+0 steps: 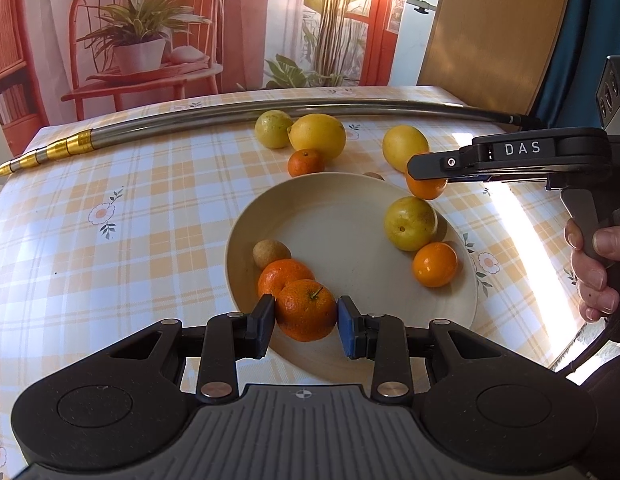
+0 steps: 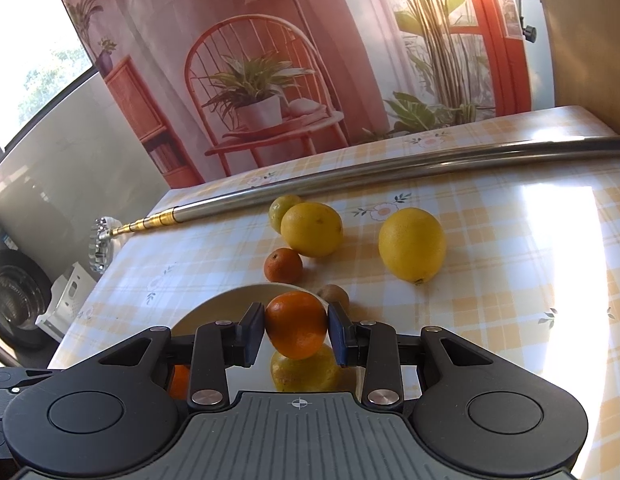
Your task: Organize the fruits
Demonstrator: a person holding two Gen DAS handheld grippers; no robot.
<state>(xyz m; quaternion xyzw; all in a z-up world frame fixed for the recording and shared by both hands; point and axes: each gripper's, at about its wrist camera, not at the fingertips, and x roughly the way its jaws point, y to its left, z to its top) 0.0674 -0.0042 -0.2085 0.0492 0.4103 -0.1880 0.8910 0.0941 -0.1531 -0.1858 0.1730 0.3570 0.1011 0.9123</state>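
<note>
A cream plate (image 1: 342,216) holds a small brown fruit (image 1: 271,253), two tangerines, a yellow-green citrus (image 1: 410,222) and an orange (image 1: 434,264). My left gripper (image 1: 305,322) sits low over the plate's near side, both pads touching the front tangerine (image 1: 305,310), which looks to be resting on the plate. My right gripper (image 1: 428,178) hangs over the plate's far right rim. It (image 2: 295,330) is shut on an orange (image 2: 295,324), held above the plate (image 2: 225,306) and the yellow-green citrus (image 2: 303,372).
Beyond the plate on the checked tablecloth lie two lemons (image 2: 312,229) (image 2: 412,244), a yellow-green citrus (image 2: 283,208), a small tangerine (image 2: 283,265) and a brown fruit (image 2: 334,296). A long metal pole (image 1: 269,110) crosses the table's far side. A hand (image 1: 594,264) grips the right tool.
</note>
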